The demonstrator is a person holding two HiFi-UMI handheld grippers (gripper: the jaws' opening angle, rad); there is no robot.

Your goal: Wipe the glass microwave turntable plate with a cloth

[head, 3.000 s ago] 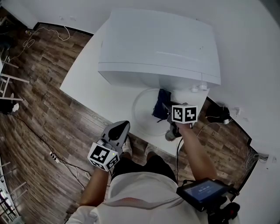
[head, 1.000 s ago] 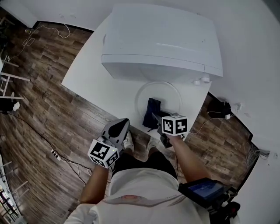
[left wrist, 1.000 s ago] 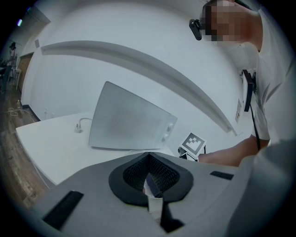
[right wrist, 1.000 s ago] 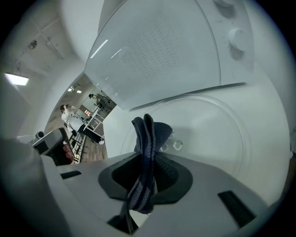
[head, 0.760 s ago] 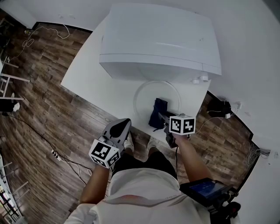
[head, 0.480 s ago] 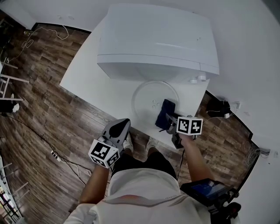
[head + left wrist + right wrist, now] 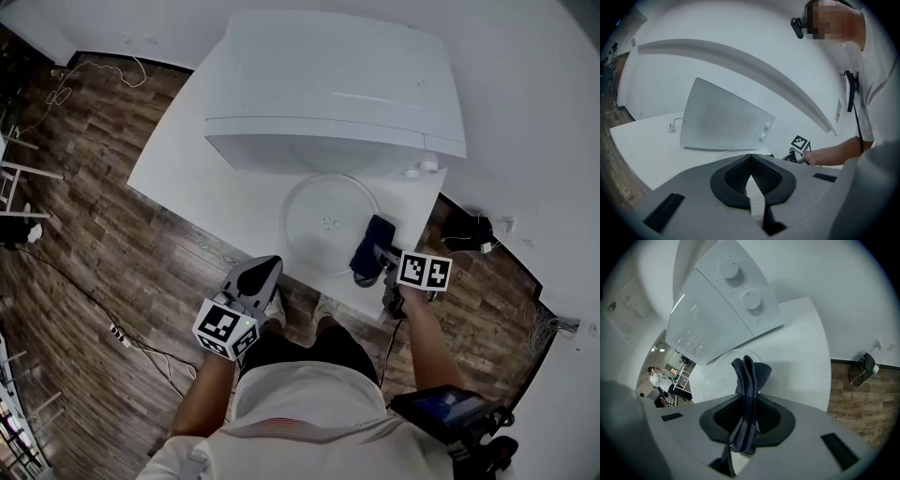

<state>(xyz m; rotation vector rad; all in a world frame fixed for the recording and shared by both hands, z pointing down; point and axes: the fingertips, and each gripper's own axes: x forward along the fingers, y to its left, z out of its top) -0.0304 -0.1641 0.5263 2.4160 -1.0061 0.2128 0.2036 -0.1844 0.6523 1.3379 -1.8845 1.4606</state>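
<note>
Since 1 second ago the right gripper (image 7: 379,255) has swept the cloth (image 7: 370,244) from the plate's middle to its right edge. Its jaws are pinching the dark blue cloth, which stands bunched in folds above them in the right gripper view (image 7: 748,390) and rests on the plate's rim in the head view.

The plate (image 7: 314,214) is round, clear glass with a raised rim and small moulded bumps near its centre. It lies flat on the white table (image 7: 206,183), just in front of the white microwave (image 7: 328,84) and close to the table's near edge.

The left gripper (image 7: 257,272) hangs off the table's edge, over the wooden floor (image 7: 84,244), well apart from the plate. In its own view the left gripper (image 7: 750,159) has its jaws pressed together at the tips, with nothing between them.

Only the right gripper view shows the microwave's 2 knobs (image 7: 751,300) and the plate's bumps (image 7: 723,383) up close. Only the left gripper view shows a plug (image 7: 671,128) lying on the table beside the microwave. Only the head view shows the whole plate.
</note>
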